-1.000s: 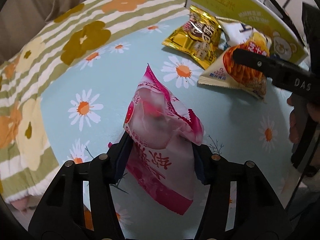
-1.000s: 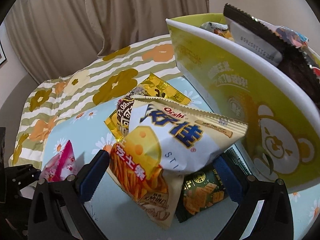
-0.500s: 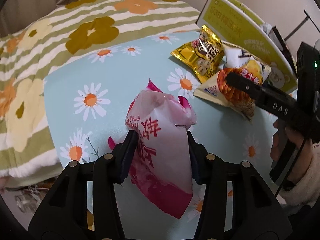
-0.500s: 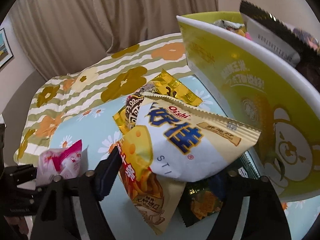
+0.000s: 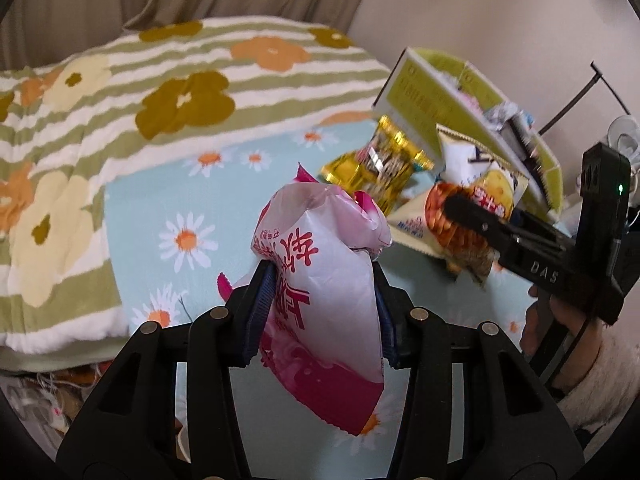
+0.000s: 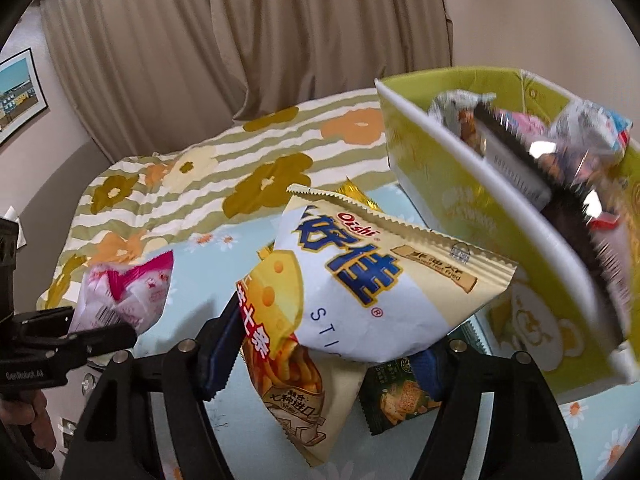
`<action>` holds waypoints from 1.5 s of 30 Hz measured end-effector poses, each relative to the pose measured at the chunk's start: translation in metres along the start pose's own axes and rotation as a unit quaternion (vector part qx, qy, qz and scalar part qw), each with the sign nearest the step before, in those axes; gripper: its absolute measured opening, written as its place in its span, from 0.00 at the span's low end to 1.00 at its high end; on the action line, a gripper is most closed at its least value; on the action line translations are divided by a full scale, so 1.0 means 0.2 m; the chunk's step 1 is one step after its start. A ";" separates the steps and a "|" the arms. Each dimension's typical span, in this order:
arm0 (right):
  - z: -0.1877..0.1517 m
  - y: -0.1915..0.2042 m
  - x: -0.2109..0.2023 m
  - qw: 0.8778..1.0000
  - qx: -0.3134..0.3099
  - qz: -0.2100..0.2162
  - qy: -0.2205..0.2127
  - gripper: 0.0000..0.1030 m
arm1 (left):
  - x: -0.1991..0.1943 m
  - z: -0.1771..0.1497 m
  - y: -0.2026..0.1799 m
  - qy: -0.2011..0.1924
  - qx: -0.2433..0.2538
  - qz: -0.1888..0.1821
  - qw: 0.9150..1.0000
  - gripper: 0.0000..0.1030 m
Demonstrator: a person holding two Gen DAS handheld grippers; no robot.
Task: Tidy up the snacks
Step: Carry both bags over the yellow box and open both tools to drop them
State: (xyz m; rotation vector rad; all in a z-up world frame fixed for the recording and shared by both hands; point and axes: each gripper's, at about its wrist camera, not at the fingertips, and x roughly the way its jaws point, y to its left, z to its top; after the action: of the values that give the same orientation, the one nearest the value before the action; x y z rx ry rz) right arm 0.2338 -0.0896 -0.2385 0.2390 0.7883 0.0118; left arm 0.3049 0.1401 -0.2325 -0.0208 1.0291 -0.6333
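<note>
At my twelve o'clock hangs a beige curtain (image 6: 248,48). A framed picture (image 6: 18,94) sits at nine o'clock on the wall. The green striped flower blanket (image 5: 120,92) lies under a daisy-print cloth (image 5: 160,208).

The box (image 6: 472,216) stands at the right on the tablecloth (image 6: 208,272) and contains several packets. The chip bag (image 6: 360,280) sits left of the box, above the cracker packet (image 6: 400,396). The candy bag (image 6: 124,296) is farther left. The blanket (image 6: 192,176) lies behind.
</note>
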 end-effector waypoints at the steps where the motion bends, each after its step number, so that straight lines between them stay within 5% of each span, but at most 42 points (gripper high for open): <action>1: 0.02 0.01 -0.04 1.000 -0.002 0.004 -0.004 0.66 | -0.03 0.02 -0.02 -0.006 0.002 0.000 1.000 0.41; 10: 0.18 0.02 -0.39 0.998 -0.021 0.028 -0.051 0.66 | -0.27 0.23 -0.25 -0.075 0.025 -0.012 0.997 0.41; 19: 0.40 -0.29 -0.70 0.994 -0.025 0.052 -0.091 0.66 | -0.33 0.44 -0.69 -0.125 0.047 -0.019 0.991 0.41; 29: 0.57 -0.85 -0.79 0.994 -0.052 0.066 -0.063 0.66 | -0.04 0.64 -1.22 -0.139 0.019 -0.029 0.990 0.41; 36: 0.64 -1.12 -0.72 0.995 -0.058 0.082 -0.029 0.66 | 0.28 0.79 -1.43 -0.105 0.009 -0.011 0.994 0.41; 38: 0.64 -1.17 -0.71 0.994 -0.058 0.088 -0.020 0.66 | 0.36 0.82 -1.47 -0.091 0.005 0.015 0.996 0.51; 40: 0.63 -1.21 -0.67 0.994 -0.055 0.096 -0.006 0.66 | 0.41 0.84 -1.48 -0.078 -0.001 0.039 0.996 1.00; 45: 0.61 -1.27 -0.61 0.993 -0.048 0.105 0.019 0.66 | 0.47 0.83 -1.49 -0.042 0.001 0.045 0.998 1.00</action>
State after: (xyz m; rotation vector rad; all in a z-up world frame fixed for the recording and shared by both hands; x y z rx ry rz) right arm 0.2129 -0.3737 -0.1256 0.2305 0.7956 0.2536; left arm 0.3281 -0.1961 -0.1278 0.0001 0.9432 -0.5469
